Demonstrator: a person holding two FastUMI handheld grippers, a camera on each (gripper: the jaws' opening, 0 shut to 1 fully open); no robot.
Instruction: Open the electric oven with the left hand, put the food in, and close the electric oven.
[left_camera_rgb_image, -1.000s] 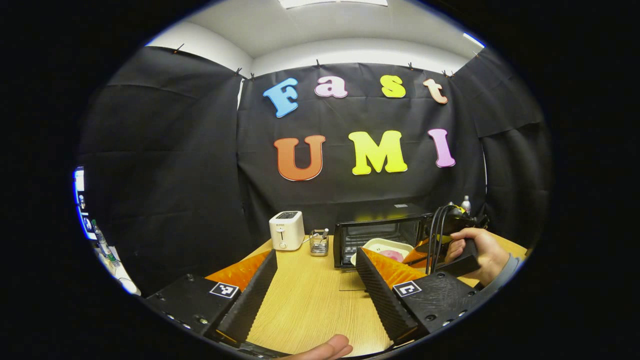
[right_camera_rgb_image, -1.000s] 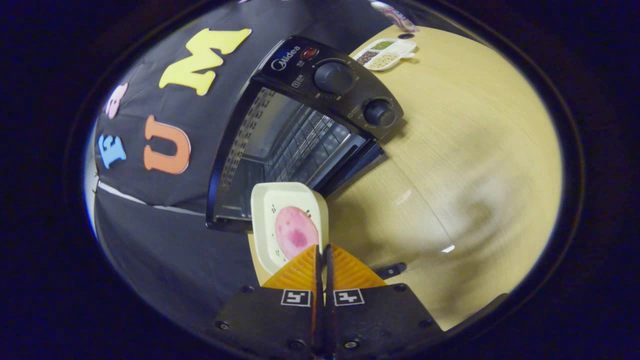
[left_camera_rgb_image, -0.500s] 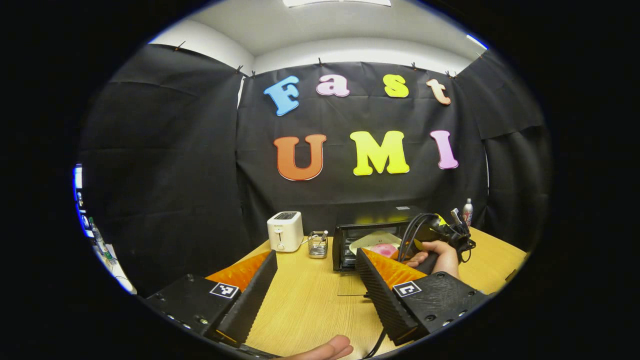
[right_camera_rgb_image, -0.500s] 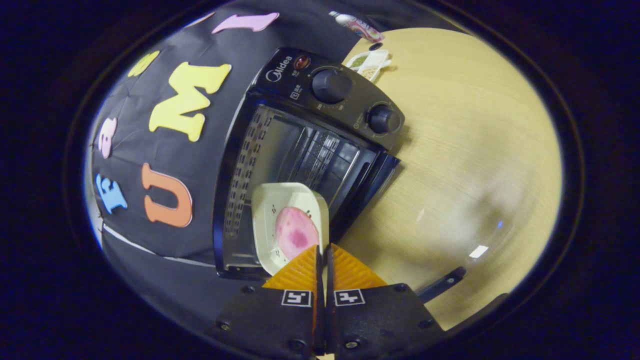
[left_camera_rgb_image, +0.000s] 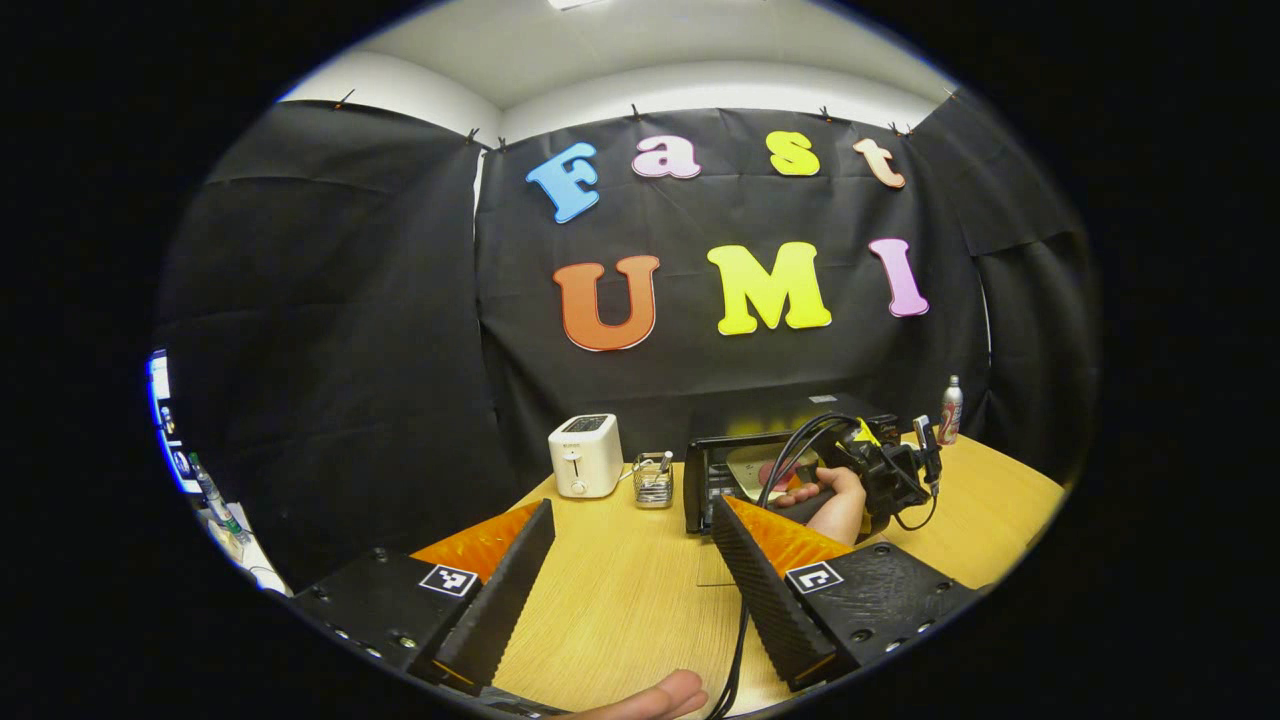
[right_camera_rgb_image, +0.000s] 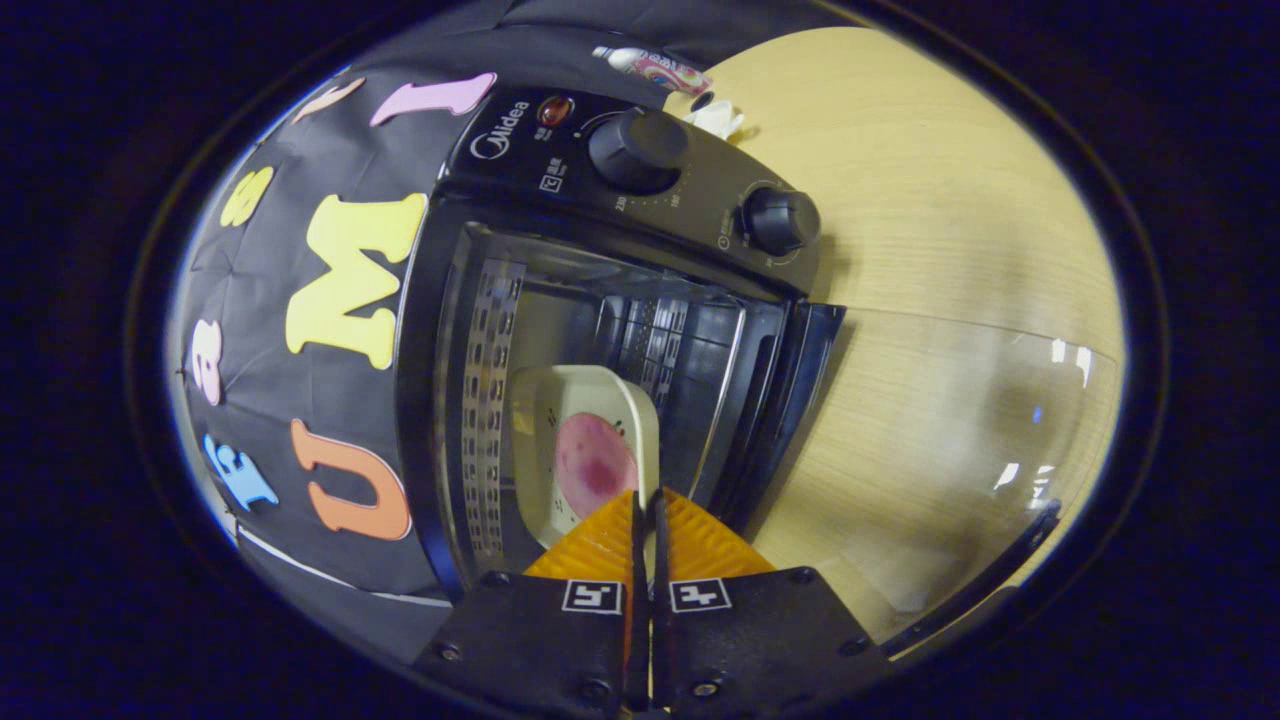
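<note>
- Left gripper view: the oven (left_camera_rgb_image: 745, 468) is standing near the tabletop's far edge with its door (left_camera_rgb_image: 715, 570) already lying open toward the front, so the opening step is looking done.
- The left gripper (left_camera_rgb_image: 633, 560) is hovering wide open over the tabletop's (left_camera_rgb_image: 620, 600) near edge, gripping nothing and touching nothing; closing the door is likely waiting on it.
- Farther off, a hand (left_camera_rgb_image: 828, 492) is reaching the right gripper toward the oven mouth. A toaster (left_camera_rgb_image: 585, 455) and a small rack (left_camera_rgb_image: 655, 480) are sitting left of the oven, a bottle (left_camera_rgb_image: 951, 410) at the far right corner.
- Right gripper view: the right gripper (right_camera_rgb_image: 647, 520) is pinching the near rim of the tray (right_camera_rgb_image: 570, 430), its fingers nearly together.
- The tray, carrying the food (right_camera_rgb_image: 595, 465), is sitting partly inside the oven (right_camera_rgb_image: 620, 300) cavity; whether it is resting on the rack, I cannot tell.
- Left to do, by my reading: letting go of the tray, pulling out, shutting the glass door (right_camera_rgb_image: 950, 450).
</note>
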